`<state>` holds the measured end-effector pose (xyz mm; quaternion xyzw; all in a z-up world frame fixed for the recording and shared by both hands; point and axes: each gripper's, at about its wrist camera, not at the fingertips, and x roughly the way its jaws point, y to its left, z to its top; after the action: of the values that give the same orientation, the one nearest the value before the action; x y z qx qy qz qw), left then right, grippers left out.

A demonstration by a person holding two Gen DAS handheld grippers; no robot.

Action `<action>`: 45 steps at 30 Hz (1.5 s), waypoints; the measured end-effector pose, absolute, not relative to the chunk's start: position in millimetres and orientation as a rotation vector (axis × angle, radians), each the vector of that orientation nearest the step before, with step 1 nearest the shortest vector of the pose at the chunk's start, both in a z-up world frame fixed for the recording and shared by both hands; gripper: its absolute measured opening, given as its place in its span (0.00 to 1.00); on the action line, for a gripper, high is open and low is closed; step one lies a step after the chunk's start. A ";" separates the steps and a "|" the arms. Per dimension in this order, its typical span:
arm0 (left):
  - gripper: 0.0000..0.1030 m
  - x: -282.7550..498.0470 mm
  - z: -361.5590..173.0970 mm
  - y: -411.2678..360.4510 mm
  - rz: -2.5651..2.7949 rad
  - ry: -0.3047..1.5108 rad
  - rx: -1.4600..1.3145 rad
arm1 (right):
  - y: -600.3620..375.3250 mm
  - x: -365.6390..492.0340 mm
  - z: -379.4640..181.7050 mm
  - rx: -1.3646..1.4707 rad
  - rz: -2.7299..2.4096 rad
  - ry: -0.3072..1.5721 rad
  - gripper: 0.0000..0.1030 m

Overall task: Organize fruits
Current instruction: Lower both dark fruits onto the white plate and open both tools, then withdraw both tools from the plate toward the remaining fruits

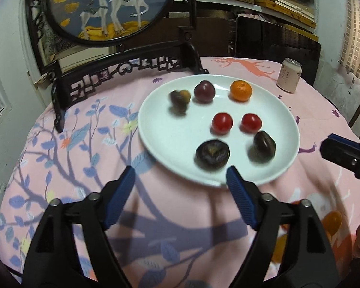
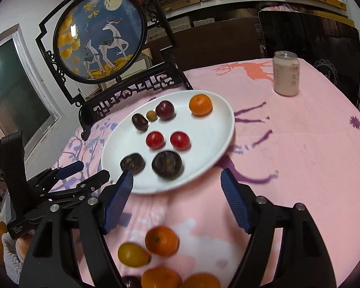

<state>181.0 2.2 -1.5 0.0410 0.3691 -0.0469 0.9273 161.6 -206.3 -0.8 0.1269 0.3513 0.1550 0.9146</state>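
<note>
A round table under a pink tablecloth (image 2: pixel 300 158) printed with deer and blue-leafed branches fills both views. At its far edge stands one dark carved screen (image 2: pixel 100 40) holding a round panel of two white deer. Shelves of stacked boards line the wall behind, and a dark window shows at the left.

One white plate (image 1: pixel 156 124) sits mid-table, holding eight fruits: one mandarin (image 1: pixel 240 91), one reddish plum (image 1: pixel 204 91), two red tomatoes (image 1: pixel 222 123) side by side, three dark wrinkled fruits (image 1: pixel 212 154) (one at the back left, two along the near rim) and one small yellow-green fruit (image 2: pixel 151 115) touching the back one.

Loose on the cloth near the right gripper lie three more mandarins (image 2: pixel 162 240), one yellow fruit (image 2: pixel 132 254) and a dark one partly cut off by the frame edge.

One pale drink can (image 2: pixel 286 73) stands upright, well apart from the plate at the far right.

The left gripper (image 1: pixel 181 180) hovers at the plate's near rim, jaws spread wide, nothing between them. The right gripper (image 2: pixel 176 180) likewise stands open and empty just beside the rim.
</note>
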 end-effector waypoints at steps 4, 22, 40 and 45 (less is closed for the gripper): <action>0.90 163.1 -9.5 5.1 -0.045 0.764 0.091 | -207.3 144.8 -4.2 0.234 0.303 0.728 0.75; 0.97 125.2 -17.9 21.5 -0.061 0.825 0.005 | -238.8 95.9 -20.0 0.260 0.200 0.761 0.89; 0.98 115.5 -8.9 -1.7 -0.078 0.737 0.164 | -255.5 95.4 -16.8 0.334 0.178 0.746 0.89; 0.98 114.0 -2.4 34.2 -0.117 0.758 -0.054 | -256.1 94.3 -15.0 0.338 0.187 0.741 0.89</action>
<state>114.0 34.2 -2.4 -0.0263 0.3698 -0.0570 0.9270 94.3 -256.1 -15.0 0.1642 0.3597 0.0907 0.9140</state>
